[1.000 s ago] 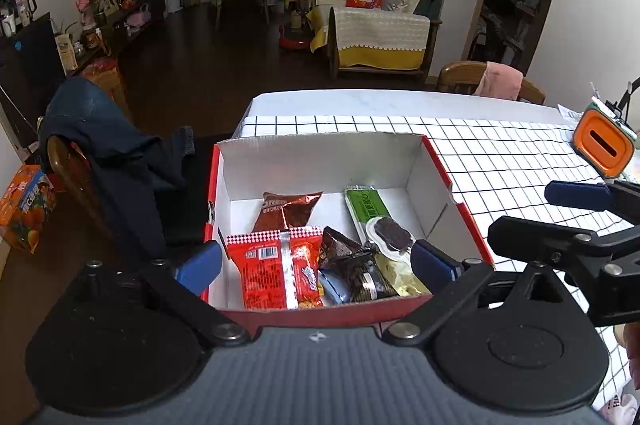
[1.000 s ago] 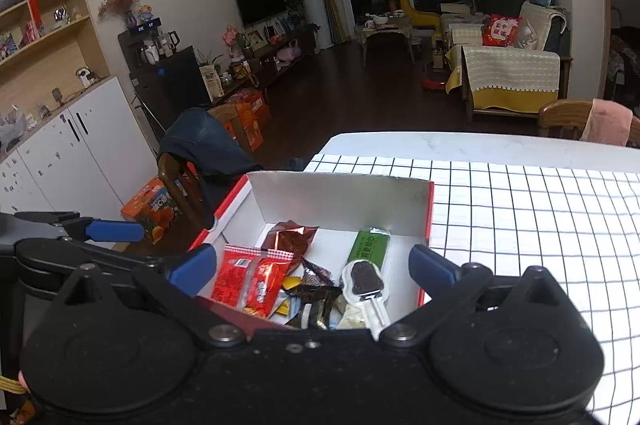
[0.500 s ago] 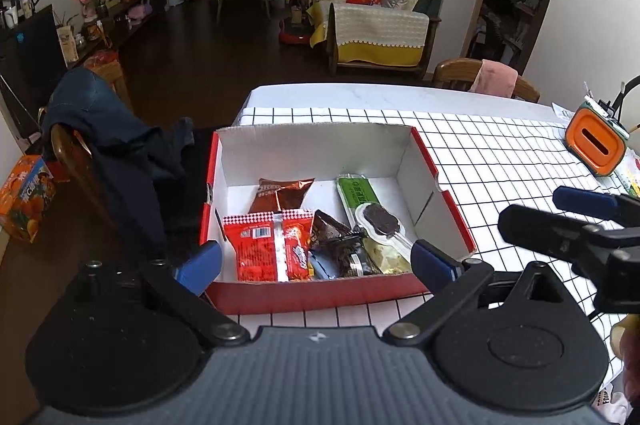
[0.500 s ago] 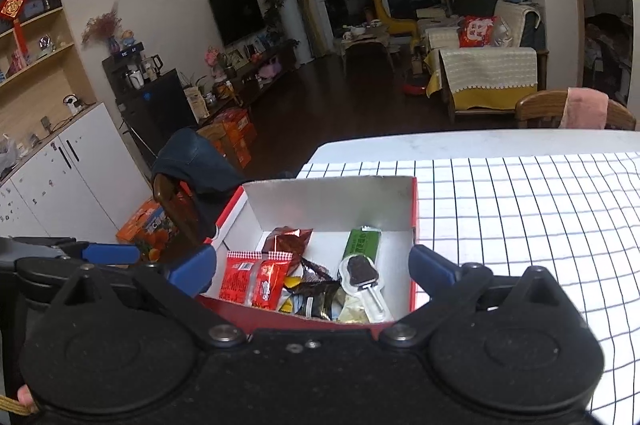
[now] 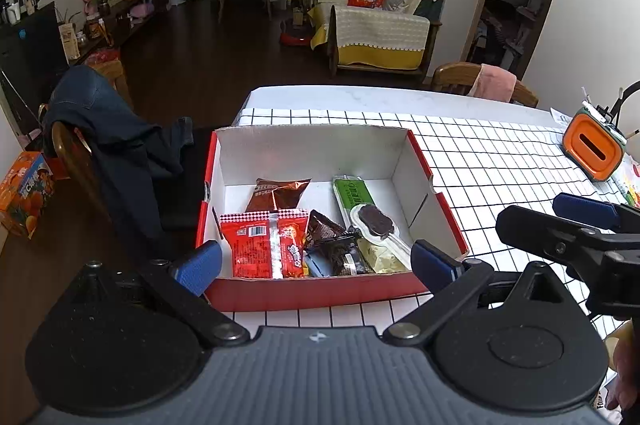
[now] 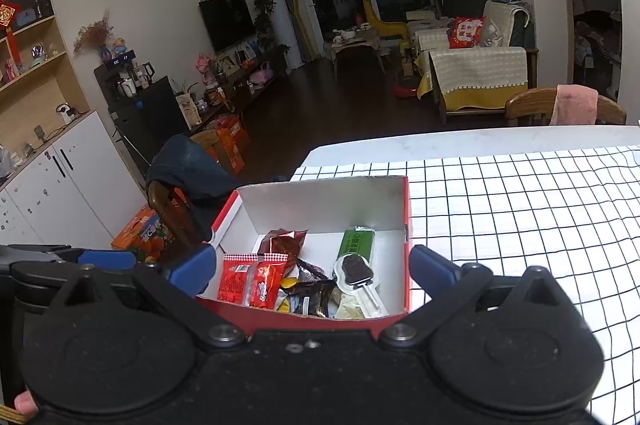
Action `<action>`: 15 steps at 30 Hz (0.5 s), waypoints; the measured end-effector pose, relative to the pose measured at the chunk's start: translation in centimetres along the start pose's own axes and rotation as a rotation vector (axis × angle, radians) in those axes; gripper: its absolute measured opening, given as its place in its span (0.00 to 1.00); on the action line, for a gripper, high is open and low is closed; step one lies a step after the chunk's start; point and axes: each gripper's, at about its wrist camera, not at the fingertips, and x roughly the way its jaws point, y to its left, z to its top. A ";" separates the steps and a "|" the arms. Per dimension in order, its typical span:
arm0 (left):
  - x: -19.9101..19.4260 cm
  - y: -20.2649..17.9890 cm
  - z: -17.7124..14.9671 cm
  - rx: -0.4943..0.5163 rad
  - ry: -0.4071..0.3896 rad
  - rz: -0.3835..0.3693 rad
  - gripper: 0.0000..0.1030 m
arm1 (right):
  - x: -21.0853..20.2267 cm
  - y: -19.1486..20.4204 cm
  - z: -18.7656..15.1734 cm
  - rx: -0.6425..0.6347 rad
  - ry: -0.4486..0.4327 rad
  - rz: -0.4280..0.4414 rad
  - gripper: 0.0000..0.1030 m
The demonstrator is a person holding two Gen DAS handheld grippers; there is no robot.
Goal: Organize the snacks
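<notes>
Both tools have pulled back from the box [image 5: 320, 293] over the last second; its near wall now lies ahead of the fingertips, bench grid showing before it. Left tool [image 5: 316, 261] and right tool [image 6: 312, 271] both spread apart, empty. Snacks [image 5: 276, 249] lie inside, crowded at the near end. Packing looks finished.

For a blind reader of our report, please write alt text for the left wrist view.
A red box with white inside holds several wrapped snacks on a checked tablecloth. The open left tool frames it, empty; the right tool shows at right.
</notes>
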 end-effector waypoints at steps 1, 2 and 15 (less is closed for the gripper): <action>0.0 -0.1 0.0 0.003 -0.001 0.003 0.98 | -0.1 0.0 0.0 -0.002 -0.002 -0.002 1.00; -0.1 -0.1 0.0 0.004 -0.003 0.006 0.98 | -0.1 0.1 0.0 -0.003 -0.004 -0.001 1.00; -0.7 -0.1 0.8 -0.006 -0.022 0.011 0.98 | -0.7 0.3 0.1 -0.008 -0.020 -0.009 1.00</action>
